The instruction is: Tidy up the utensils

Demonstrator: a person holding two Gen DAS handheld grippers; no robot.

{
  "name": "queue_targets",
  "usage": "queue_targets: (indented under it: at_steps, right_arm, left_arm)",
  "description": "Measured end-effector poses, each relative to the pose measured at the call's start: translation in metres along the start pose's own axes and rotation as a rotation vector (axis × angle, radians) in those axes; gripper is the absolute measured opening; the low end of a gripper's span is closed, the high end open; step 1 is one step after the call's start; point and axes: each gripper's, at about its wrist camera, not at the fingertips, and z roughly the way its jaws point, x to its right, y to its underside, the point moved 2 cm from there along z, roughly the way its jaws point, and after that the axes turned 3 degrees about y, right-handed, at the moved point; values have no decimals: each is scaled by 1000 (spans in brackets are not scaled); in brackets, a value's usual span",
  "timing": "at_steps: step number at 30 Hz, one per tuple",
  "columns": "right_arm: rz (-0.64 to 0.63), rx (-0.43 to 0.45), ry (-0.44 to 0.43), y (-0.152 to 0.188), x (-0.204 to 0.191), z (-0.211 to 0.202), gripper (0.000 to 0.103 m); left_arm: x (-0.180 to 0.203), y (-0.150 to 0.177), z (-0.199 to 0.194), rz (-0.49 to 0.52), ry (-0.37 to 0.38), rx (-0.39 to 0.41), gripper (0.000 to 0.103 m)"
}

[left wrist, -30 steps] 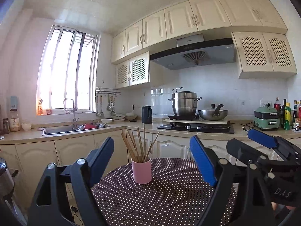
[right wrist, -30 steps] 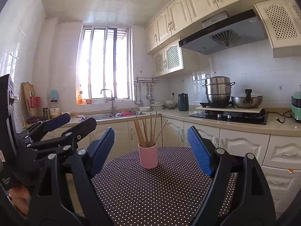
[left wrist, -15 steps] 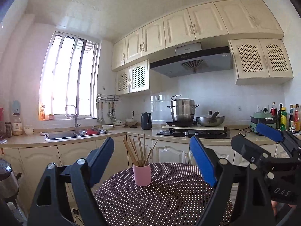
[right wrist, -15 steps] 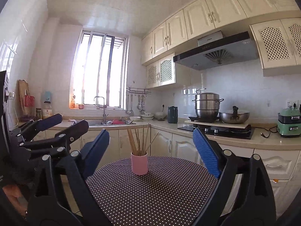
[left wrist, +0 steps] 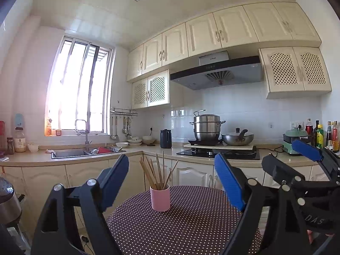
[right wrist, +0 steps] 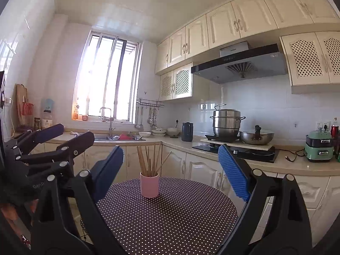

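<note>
Item: pale pink cylindrical cup [left wrist: 160, 198] holding thin wooden chopsticks [left wrist: 156, 173]. Location: far half of the round, dark, white-dotted tablecloth [left wrist: 180, 223], upright; chopstick long axes near vertical, fanned slightly. Bearing: straight ahead of both tools, centred between each pair of fingers, well apart from them. Nearer hand: cannot tell. Left gripper [left wrist: 172, 182]: blue-padded fingers spread wide, holding nothing. Right gripper [right wrist: 171, 170]: likewise wide, empty, touching nothing.

Both grippers are held level, side by side, the left gripper [left wrist: 171, 171] and right gripper [right wrist: 171, 161] each gaping wide, holding nothing.
</note>
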Motion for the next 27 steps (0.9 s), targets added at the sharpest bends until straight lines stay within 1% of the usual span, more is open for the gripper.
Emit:
queue_targets:
  at_steps: [21,27]
  right_arm:
    - [23,-14,-13,3,1,2,89]
    - [24,-13,-13,4,1,2,89]
  left_arm:
    - [-1,-2,-1,17,-23,13,81]
    - [0,-1,0,12,-14,8,81]
